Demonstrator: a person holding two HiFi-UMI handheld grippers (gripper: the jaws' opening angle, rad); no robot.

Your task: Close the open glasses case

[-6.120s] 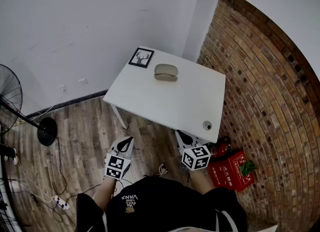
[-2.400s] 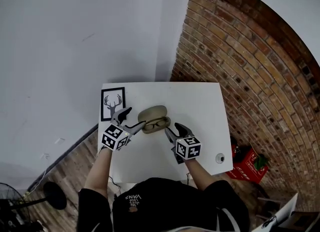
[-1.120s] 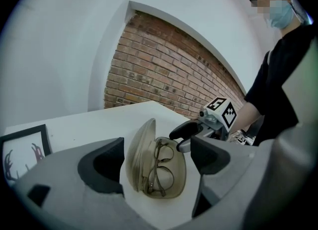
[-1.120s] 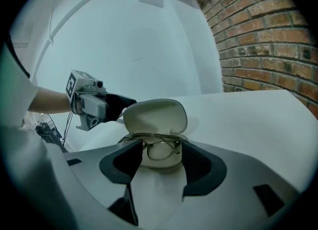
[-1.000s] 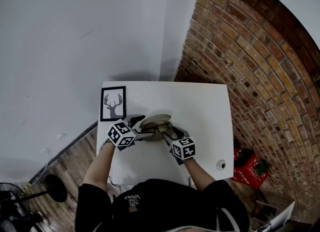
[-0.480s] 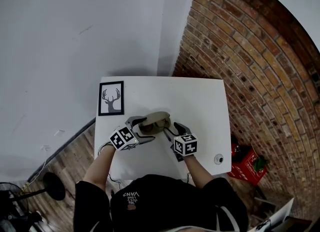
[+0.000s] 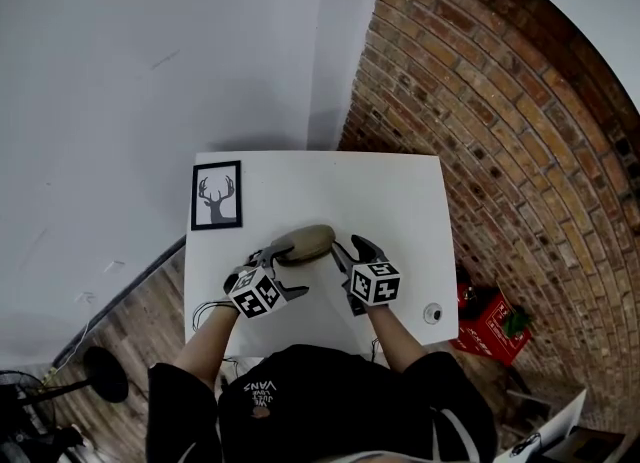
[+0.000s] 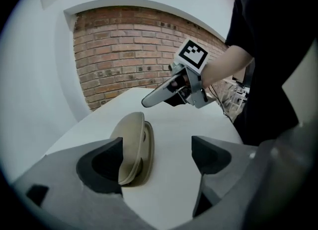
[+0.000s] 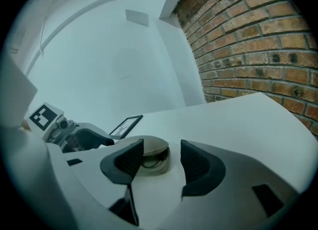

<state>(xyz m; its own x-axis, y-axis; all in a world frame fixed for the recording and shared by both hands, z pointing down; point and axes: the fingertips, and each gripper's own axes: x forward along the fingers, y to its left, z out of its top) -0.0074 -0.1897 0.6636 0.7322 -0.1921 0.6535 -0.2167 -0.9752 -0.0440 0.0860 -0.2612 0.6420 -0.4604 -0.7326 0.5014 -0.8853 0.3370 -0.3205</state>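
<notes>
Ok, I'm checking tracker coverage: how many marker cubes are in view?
2. One marker cube rides the left gripper, left of the glasses case; the other rides the right gripper, right of it, whose jaws, just narrowing, hold nothing.

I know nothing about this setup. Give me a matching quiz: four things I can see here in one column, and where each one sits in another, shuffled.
Things:
1. glasses case
2. deer picture
3. red box
4. round cap

Places:
A. on the floor by the brick wall
B. far left corner of the table
C. near right corner of the table
D. middle of the table

Pairs: 1-D, 2-B, 3-A, 4-C
</notes>
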